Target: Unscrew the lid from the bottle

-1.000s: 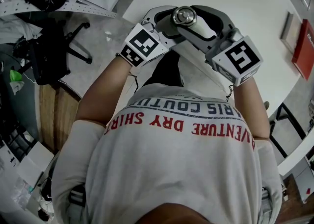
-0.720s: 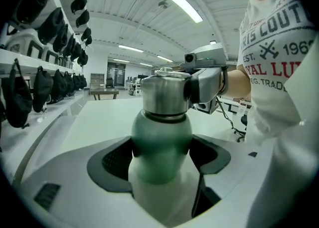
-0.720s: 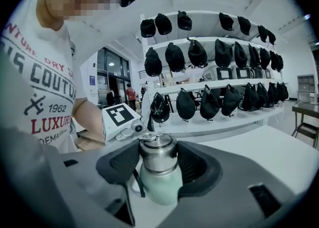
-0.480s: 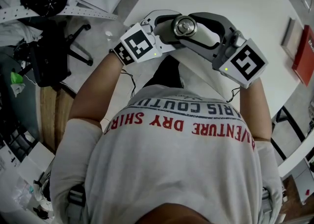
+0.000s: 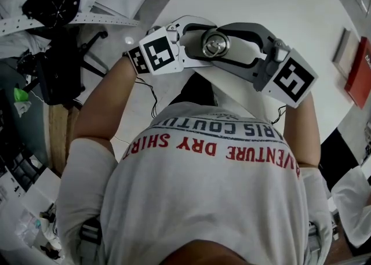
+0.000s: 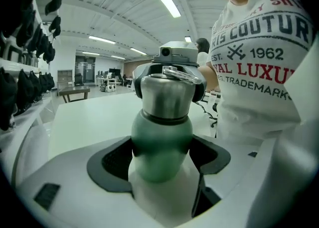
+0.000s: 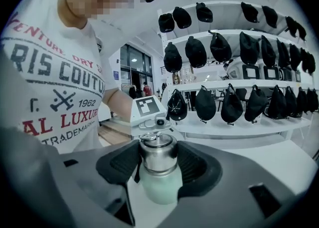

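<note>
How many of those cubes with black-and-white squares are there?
2. One cube sits on the left gripper, which holds the bottle; the other is on the right gripper, clamped on the lid. No more show.

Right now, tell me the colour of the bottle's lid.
Silver metal lid, clearest in the left gripper view.

Bottle (image 6: 162, 144) between left gripper (image 6: 163, 164) and right gripper (image 7: 158, 167); lid (image 6: 167, 97) on top.

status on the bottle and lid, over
Left gripper shut on green bottle body. Right gripper shut on steel lid, lid not yet off. Nothing in the way.
</note>
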{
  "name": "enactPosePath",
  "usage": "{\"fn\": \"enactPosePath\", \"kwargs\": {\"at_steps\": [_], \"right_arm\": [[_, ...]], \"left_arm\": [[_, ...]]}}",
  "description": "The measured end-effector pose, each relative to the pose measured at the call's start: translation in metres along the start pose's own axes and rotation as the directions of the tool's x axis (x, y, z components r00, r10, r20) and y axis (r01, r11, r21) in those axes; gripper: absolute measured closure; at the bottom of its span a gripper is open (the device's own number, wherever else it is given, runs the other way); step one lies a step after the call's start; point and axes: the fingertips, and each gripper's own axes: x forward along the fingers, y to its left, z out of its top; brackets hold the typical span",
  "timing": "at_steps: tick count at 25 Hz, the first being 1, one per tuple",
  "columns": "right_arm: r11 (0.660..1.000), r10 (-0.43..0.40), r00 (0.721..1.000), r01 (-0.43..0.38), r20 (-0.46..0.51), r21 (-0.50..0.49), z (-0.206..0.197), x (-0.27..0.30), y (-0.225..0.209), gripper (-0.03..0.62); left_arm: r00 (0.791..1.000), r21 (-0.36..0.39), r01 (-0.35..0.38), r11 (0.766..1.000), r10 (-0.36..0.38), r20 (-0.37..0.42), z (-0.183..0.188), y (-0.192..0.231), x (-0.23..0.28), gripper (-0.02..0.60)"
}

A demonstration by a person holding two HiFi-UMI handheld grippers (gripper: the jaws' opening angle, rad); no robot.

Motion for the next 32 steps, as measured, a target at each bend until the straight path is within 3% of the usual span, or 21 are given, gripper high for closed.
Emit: {"fn": "enactPosePath", "kwargs": {"at_steps": [9, 15, 24, 28, 32], "right_arm": [[0.991, 0.078, 0.996, -0.083, -0.051, -0.108, 0.0, 0.002, 0.001, 0.353], [0.999, 0.011, 0.998, -0.014, -0.066, -0.046, -0.002, -0.002, -0.003, 0.345], [0.987, -0.157, 0.988, 0.157, 0.003, 0.021, 0.005, -0.019, 0.003, 0.307], [0.963, -0.269, 0.963, 0.268, 0.024, 0.029, 0.008, -0.024, 0.001, 0.307], [0.945, -0.328, 0.945, 0.328, 0.01, 0.007, 0.001, -0.024, 0.006, 0.307]], "left_arm": [[0.998, 0.031, 0.059, 0.998, -0.058, -0.03, -0.001, 0.0, -0.002, 0.212], [1.0, -0.005, 0.022, 1.0, -0.022, 0.01, -0.001, 0.002, -0.002, 0.212], [0.987, -0.108, -0.149, 0.983, 0.155, 0.05, 0.001, 0.004, 0.0, 0.212], [0.962, -0.178, -0.249, 0.952, 0.265, 0.071, 0.002, 0.006, 0.0, 0.212], [0.923, -0.241, -0.347, 0.907, 0.375, 0.082, 0.005, 0.008, 0.003, 0.212]]}}
